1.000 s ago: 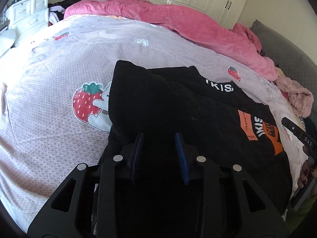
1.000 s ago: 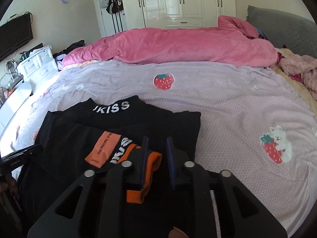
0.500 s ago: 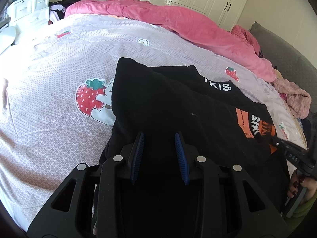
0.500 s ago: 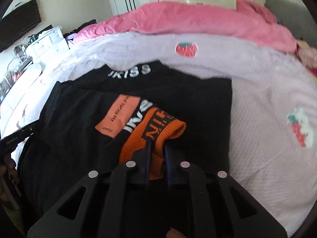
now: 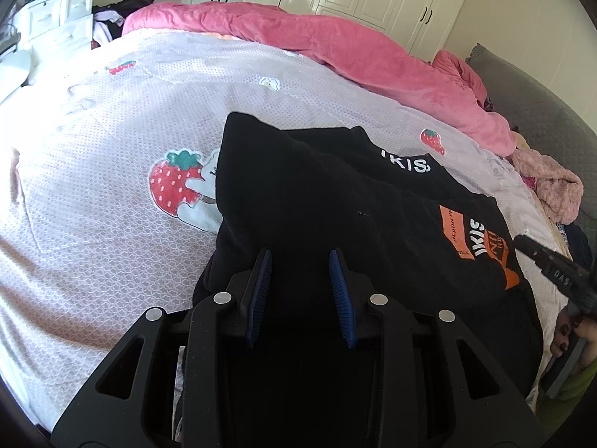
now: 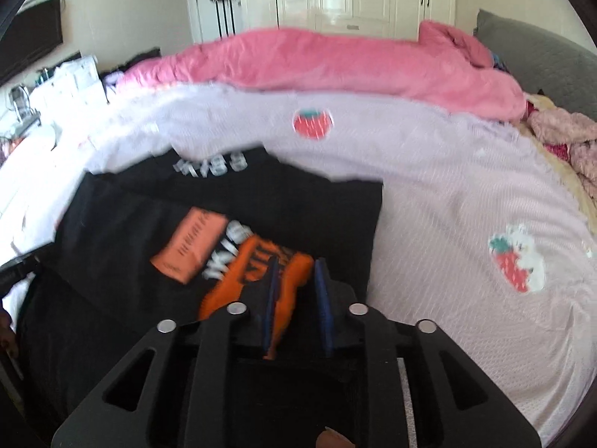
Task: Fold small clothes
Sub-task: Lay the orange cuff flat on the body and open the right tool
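A black garment (image 5: pixel 321 201) with white lettering and an orange patch lies partly folded on the lilac strawberry bedspread (image 5: pixel 112 171). My left gripper (image 5: pixel 300 261) is open and empty, its blue pads just above the garment's near left part. In the right wrist view the garment (image 6: pixel 156 224) lies at lower left. My right gripper (image 6: pixel 296 265) is open, its jaws a small gap apart, right over the folded orange cuff (image 6: pixel 257 265). The cuff lies against the left pad; the view is blurred. The right gripper's tip (image 5: pixel 552 265) shows at the left view's right edge.
A pink duvet (image 5: pixel 335 44) is heaped along the far side of the bed. A grey headboard (image 6: pixel 541 63) and pink fluffy clothes (image 6: pixel 567 130) are at the right. White wardrobes stand behind, white drawers (image 5: pixel 56 18) at the far left.
My right gripper was shut on the orange cuff and carried it over the garment; its jaws have now parted and it has drawn back slightly. The left gripper has stayed open, almost still.
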`<state>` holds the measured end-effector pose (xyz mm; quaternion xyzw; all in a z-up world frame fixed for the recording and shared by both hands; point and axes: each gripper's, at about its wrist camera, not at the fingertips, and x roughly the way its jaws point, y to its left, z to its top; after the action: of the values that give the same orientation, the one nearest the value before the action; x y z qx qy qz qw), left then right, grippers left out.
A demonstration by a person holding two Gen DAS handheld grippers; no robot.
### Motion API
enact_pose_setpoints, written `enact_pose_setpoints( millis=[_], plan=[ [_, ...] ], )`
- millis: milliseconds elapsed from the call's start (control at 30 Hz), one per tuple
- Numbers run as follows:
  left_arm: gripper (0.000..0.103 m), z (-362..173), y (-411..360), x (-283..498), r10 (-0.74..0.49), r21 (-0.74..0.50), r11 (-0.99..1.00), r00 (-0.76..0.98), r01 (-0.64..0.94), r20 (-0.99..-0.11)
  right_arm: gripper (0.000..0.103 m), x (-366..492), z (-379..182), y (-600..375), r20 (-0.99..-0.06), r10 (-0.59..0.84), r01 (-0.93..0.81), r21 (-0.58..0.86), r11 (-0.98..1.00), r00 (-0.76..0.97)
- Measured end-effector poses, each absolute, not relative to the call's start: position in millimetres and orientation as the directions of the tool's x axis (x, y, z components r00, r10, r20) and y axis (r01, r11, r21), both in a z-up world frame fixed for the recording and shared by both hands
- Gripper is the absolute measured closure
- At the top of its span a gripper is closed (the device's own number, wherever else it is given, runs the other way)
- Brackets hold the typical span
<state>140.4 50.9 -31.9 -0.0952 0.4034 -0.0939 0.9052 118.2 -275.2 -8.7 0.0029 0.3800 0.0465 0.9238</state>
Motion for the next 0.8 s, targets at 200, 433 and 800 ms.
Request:
enact_pose_setpoints(
  millis=[200, 433, 800],
  plan=[
    [0.079, -14.8, 45.3, 127.1, -0.232, -0.208, 0.971, 0.687, 0.120, -0.689, 0.073, 112.4, -0.6, -238.3, -0.685, 0.189, -0.210, 0.053, 0.976, 0.703],
    [0.079, -30.8, 37.1, 135.3, -0.237, -0.196, 0.971, 0.631, 0.136, -0.739, 0.069, 111.3, -13.9, -191.0, -0.717, 0.255, -0.316, 0.050, 0.947, 0.648],
    [0.079, -35.9, 47.8, 130.7, -0.267, -0.243, 0.962, 0.617, 0.125, -0.741, 0.064, 114.9, -34.5, -188.9, -0.776, 0.209, -0.281, 0.043, 0.959, 0.595]
  ],
)
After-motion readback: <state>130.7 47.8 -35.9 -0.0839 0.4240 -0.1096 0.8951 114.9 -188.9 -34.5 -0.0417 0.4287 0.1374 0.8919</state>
